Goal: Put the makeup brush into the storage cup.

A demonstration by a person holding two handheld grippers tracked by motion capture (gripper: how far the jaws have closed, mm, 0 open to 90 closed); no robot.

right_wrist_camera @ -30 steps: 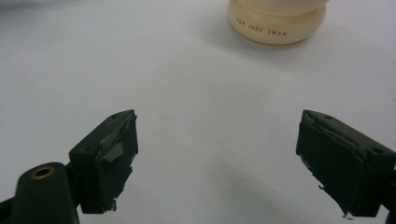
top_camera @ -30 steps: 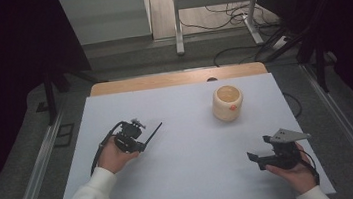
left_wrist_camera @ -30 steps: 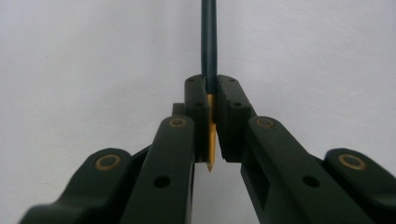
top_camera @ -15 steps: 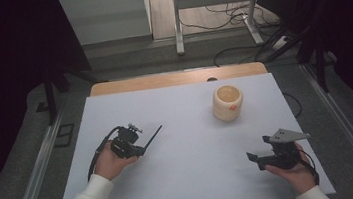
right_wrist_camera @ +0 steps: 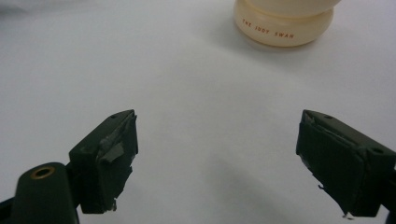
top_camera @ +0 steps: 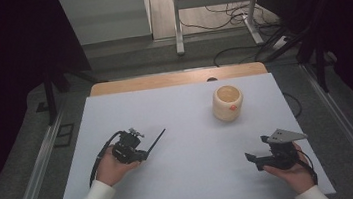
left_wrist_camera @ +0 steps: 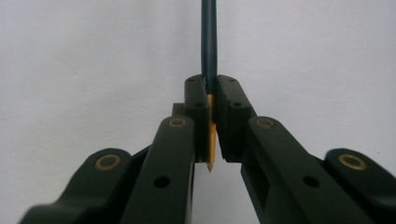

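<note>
High view: the left tongs (top_camera: 142, 151) sit at about eight o'clock on the white table (top_camera: 186, 113), clenched on a dark pencil (top_camera: 156, 138) that juts toward one o'clock. At four o'clock the right tongs (top_camera: 251, 157) gape, released, with the cream cup (top_camera: 227, 102) well apart at one o'clock

On the cream ceramic cup (right_wrist_camera: 284, 22), small red capital letters run along the rounded foot; in the right gripper view they read "THE JODY SWAN", though the middle word is small and may be misread. A red mark on its side in the high view is illegible.
</note>
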